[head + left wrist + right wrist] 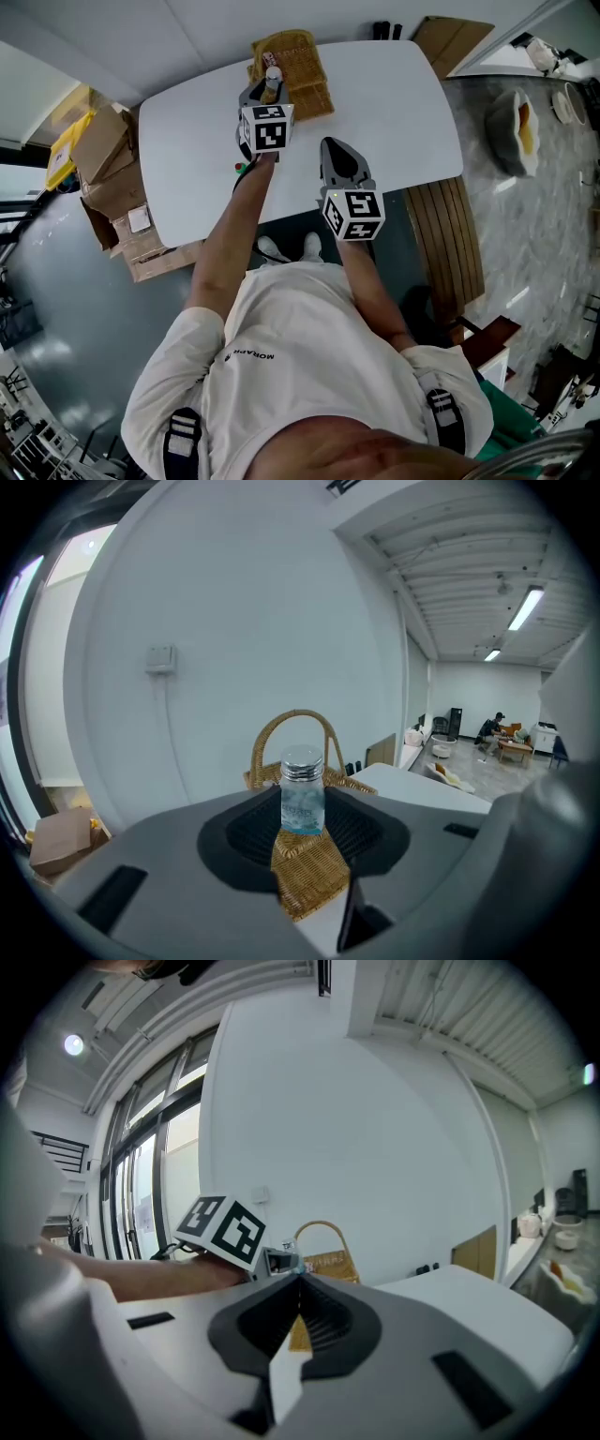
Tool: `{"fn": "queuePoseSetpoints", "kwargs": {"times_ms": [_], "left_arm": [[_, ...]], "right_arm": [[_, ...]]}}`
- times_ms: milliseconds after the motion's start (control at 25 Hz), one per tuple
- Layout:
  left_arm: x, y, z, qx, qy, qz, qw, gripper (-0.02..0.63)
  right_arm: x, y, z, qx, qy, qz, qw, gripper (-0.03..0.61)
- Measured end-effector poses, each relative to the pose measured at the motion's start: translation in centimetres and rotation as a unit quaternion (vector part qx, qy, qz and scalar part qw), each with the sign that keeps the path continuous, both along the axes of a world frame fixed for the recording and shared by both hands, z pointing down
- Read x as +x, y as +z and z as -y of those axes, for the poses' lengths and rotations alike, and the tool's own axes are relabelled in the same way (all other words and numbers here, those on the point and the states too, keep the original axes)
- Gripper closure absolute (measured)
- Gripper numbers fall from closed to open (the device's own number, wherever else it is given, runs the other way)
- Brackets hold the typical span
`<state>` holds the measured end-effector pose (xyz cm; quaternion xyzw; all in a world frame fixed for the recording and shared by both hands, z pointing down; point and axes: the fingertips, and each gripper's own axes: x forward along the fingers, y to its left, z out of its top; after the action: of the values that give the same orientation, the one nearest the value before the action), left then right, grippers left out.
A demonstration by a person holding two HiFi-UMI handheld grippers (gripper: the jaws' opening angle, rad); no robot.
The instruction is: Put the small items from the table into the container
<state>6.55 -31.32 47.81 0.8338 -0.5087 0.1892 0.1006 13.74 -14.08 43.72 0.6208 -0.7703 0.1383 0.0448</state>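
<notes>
Glass bottle (303,799) gripped between left fingers (244,836); right fingers (248,1324) closed, empty.

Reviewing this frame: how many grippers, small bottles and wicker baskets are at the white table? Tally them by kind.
Grippers: 2, the left gripper and the right gripper
Small bottles: 1, the bottle held in the left gripper
Wicker baskets: 1, the basket on the table
Total: 4
</notes>
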Motion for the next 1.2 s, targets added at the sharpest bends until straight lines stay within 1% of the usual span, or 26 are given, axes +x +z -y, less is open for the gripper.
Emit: {"fn": "queuePoseSetpoints", "kwargs": {"times_ms": [80, 400, 640, 960, 1080, 1200], "left_arm": [[0.3, 0.5, 0.5, -0.005, 0.0, -0.001, 1.0, 0.466], [1.0, 2.2, 1.6, -0.021, 0.005, 0.012, 0.9997, 0.466], [1.3, 2.6, 2.4, -0.025, 0.002, 0.01, 0.9996, 0.466], [1.6, 3.8, 3.2, -0.041, 0.001, 0.006, 0.9991, 0.466], [1.5, 3.9, 3.3, -0.043, -0.001, 0.005, 0.999, 0.466], [1.5, 3.4, 3.3, -0.036, -0.004, 0.003, 0.9993, 0.462]], "right_arm": [[0.2, 0.0, 0.1, -0.001, 0.002, 0.0, 1.0, 0.568], [1.0, 0.7, 0.8, -0.007, 0.003, 0.002, 1.0, 0.568], [0.9, 0.7, 1.8, -0.007, -0.001, 0.004, 1.0, 0.568], [1.1, 1.3, 2.4, -0.015, -0.002, 0.005, 1.0, 0.568], [1.3, 1.3, 2.6, -0.015, 0.0, 0.006, 1.0, 0.568], [1.3, 1.2, 2.6, -0.015, 0.001, 0.005, 1.0, 0.568]]}}
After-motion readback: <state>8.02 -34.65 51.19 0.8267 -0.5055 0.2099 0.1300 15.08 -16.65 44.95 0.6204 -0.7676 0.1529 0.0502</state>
